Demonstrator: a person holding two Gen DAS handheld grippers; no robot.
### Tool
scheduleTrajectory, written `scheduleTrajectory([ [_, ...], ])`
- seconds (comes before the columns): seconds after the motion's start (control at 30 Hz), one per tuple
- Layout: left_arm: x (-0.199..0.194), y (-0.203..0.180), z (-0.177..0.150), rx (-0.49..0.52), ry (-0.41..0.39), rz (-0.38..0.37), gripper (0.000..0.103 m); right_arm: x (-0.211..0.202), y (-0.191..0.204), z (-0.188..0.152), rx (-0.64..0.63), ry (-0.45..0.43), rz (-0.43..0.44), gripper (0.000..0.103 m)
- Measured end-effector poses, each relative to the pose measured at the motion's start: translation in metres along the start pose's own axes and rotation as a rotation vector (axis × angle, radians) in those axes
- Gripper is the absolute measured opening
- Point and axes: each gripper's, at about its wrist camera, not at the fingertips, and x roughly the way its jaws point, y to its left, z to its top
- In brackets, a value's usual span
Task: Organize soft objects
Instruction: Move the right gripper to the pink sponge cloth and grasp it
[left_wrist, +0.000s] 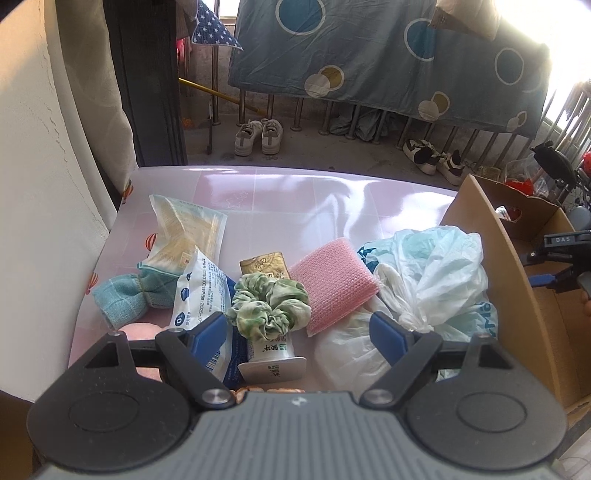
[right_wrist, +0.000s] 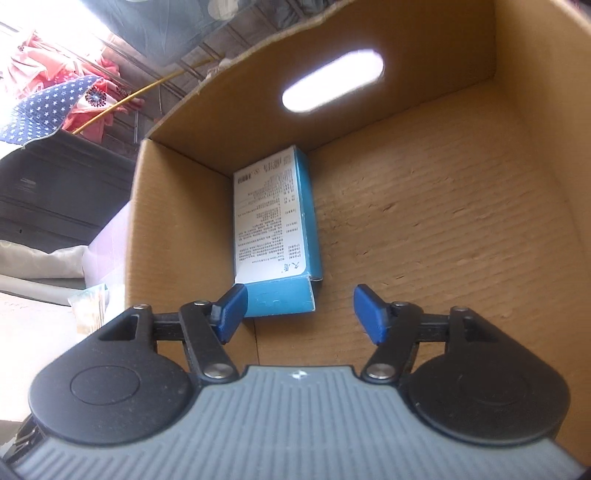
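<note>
My left gripper (left_wrist: 300, 334) hangs open over a pile on the pink table (left_wrist: 295, 199). Between its blue fingertips lie a green-white scrunchie (left_wrist: 267, 304) and a small white cup (left_wrist: 271, 352) under it. Beyond are a pink sponge (left_wrist: 332, 282), crumpled plastic bags (left_wrist: 432, 277), a white-blue pouch (left_wrist: 199, 284), a teal cloth bow (left_wrist: 129, 297) and a flat packet (left_wrist: 184, 229). My right gripper (right_wrist: 301, 314) is open inside the cardboard box (right_wrist: 443, 221), its pads apart from the blue-white carton (right_wrist: 273, 229) lying against the box's left wall.
The cardboard box (left_wrist: 491, 236) stands at the table's right edge, with the other gripper (left_wrist: 561, 258) reaching into it. A wall and curtain (left_wrist: 44, 184) bound the left. Shoes (left_wrist: 258, 136) and a hanging sheet (left_wrist: 369, 55) lie beyond the table.
</note>
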Motion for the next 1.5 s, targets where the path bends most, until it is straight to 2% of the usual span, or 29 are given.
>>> scheduleTrajectory([
  [0.17,-0.003,0.005,0.003,-0.031,-0.008,-0.041,0.085,-0.047,0.024,-0.010,-0.085,-0.076,-0.016,0.061],
  [0.3,0.004,0.005,0.012,-0.089,0.025,-0.081,0.080,-0.071,0.069,-0.015,-0.154,-0.109,0.092,0.051],
  [0.47,0.023,-0.001,0.025,-0.139,0.069,-0.121,0.065,-0.057,0.142,-0.025,-0.256,-0.025,0.254,0.039],
  [0.57,0.043,-0.004,0.031,-0.176,0.122,-0.147,0.057,-0.025,0.181,-0.030,-0.293,0.069,0.294,0.036],
  [0.67,0.065,-0.003,0.033,-0.218,0.185,-0.172,0.047,0.014,0.207,-0.032,-0.305,0.152,0.269,0.032],
  [0.77,0.087,-0.001,0.032,-0.252,0.239,-0.184,0.047,0.049,0.220,-0.031,-0.291,0.224,0.234,0.032],
  [0.93,0.113,0.005,0.030,-0.285,0.294,-0.177,0.048,0.089,0.228,-0.023,-0.272,0.287,0.176,0.034],
  [1.17,0.126,0.016,0.031,-0.307,0.308,-0.185,0.050,0.121,0.235,-0.014,-0.281,0.331,0.082,0.037],
  [1.23,0.127,0.016,0.032,-0.304,0.308,-0.188,0.050,0.128,0.236,-0.015,-0.281,0.348,0.073,0.041],
  [1.37,0.127,0.013,0.033,-0.291,0.304,-0.191,0.053,0.139,0.242,-0.021,-0.301,0.373,0.071,0.041],
  [1.5,0.121,0.010,0.035,-0.276,0.287,-0.194,0.059,0.131,0.249,-0.025,-0.332,0.336,0.119,0.031],
])
